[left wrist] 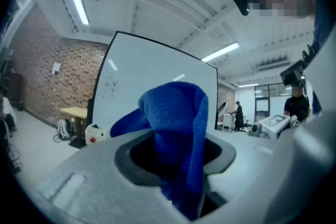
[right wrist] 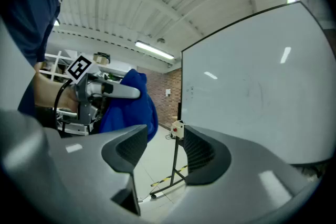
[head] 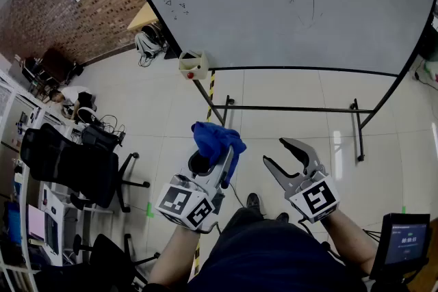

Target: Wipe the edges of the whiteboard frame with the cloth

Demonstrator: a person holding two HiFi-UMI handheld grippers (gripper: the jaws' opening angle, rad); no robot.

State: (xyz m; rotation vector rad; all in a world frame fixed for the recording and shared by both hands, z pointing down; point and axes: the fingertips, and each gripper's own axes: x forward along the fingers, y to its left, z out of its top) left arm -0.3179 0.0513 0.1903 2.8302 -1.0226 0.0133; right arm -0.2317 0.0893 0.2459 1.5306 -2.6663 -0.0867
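Cloth [head: 213, 137] was blue and soft, and it was bunched up in the left tongs [head: 217, 150], which were clamped on it. In the left gripper view the cloth [left wrist: 176, 128] stuck up between the two jaws of the left tongs [left wrist: 176, 157] and flopped over to one side. The right tongs [head: 275, 151] were just beside them, and their jaws stood apart. In the right gripper view only air showed between the jaws of the right tongs [right wrist: 165, 152], with the cloth [right wrist: 131, 102] off to the left. Both tongs were held level above the floor [head: 287, 140], out in front of the person. The whiteboard [head: 287, 3] stood farther ahead on thin black legs, and the cloth did not touch it. Its black frame [head: 301, 69] ran along the bottom edge and up both sides. A few small scribbles were on the white part near the upper left. A small cream box [head: 194, 63] with a red dot sat at the lower left corner of the whiteboard. A strip of yellow and black tape [head: 211, 89] ran on the floor under it. A brick wall [head: 68, 3] was on the left, and a black chair [head: 68, 164] stood near it.
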